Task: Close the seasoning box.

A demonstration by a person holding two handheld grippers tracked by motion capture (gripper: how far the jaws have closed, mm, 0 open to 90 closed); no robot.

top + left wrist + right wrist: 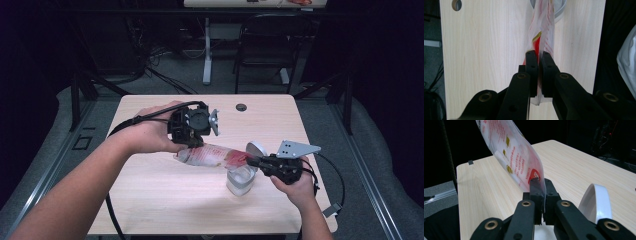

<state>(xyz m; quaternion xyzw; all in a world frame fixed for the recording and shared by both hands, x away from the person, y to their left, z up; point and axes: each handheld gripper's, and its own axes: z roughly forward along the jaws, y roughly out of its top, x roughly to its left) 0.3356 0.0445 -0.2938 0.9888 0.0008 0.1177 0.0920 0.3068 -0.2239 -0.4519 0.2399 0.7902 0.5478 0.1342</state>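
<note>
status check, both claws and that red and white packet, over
Left claw shut on one end of the red-and-white plastic packet. Right claw shut on the other end. Packet held above the clear glass jar. Nothing in the way.

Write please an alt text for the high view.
Two hand-held grippers stretch a red-and-white plastic pouch above a light wooden table: the left gripper clamps one end, the right gripper the other. A clear container stands below the right end, its lid beside it.

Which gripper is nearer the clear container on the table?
Right. The right gripper pinches the packet's end directly above the clear container; the left gripper grips the packet's other end, farther off toward the table's middle.
</note>
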